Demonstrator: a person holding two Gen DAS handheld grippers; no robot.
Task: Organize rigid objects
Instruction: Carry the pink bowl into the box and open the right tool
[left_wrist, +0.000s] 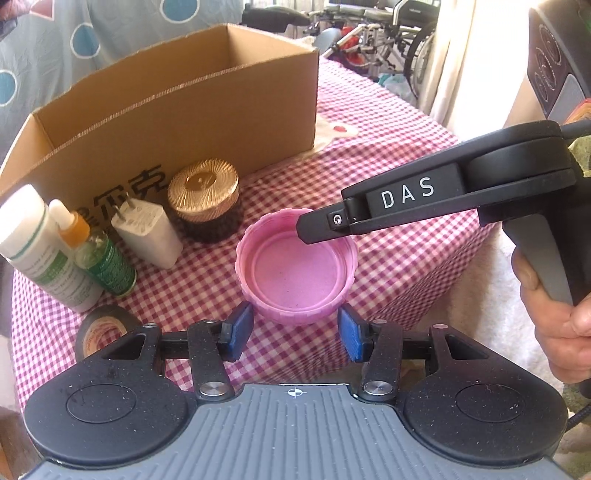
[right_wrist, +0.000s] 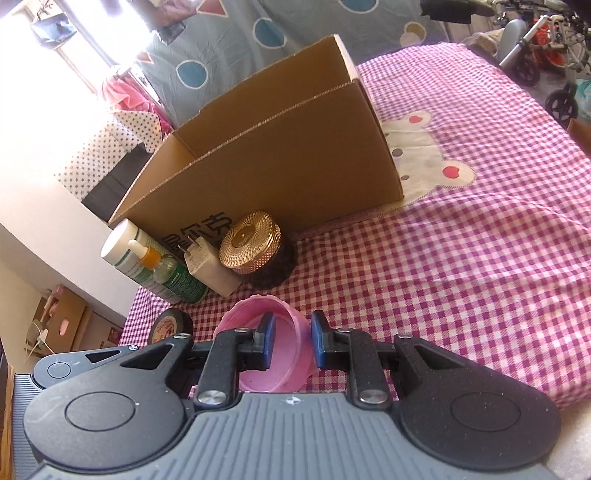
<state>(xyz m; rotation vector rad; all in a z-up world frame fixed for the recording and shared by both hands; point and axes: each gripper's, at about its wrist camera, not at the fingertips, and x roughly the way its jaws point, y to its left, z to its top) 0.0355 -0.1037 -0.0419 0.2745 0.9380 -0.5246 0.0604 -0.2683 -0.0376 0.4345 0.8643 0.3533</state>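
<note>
Item: pink ribbed plastic screw cap (left_wrist: 295, 273), open side up, on the pink-and-white gingham tablecloth (left_wrist: 388, 236), at about 5 o'clock from the open brown corrugated cardboard box (left_wrist: 177, 122).

Tool state: right gripper (right_wrist: 293, 341) narrowed onto the cap's wall, one blue pad inside the rim, one outside. Left gripper (left_wrist: 295, 332) stands part-open; its blue pads flank the cap's near side and appear not to press it.

Neighbours, at the cap's 9 to 11 o'clock: white tube with green label (left_wrist: 40, 251), green dropper bottle with orange collar (left_wrist: 99, 258), white plug charger (left_wrist: 147, 232), gold-lidded dark jar (left_wrist: 205, 199); black tape roll (left_wrist: 103, 328) at 8 o'clock.

Risks (judged): a thin-wall pinch may let the cap pivot or slip out during transfer; the left pads could snag it; a low carry could strike the box wall or topple the bottles.

Writing: "DAS" in white on the right gripper's side; large dark Chinese characters on the box front, partly hidden; bottle and tape labels too small to read.
</note>
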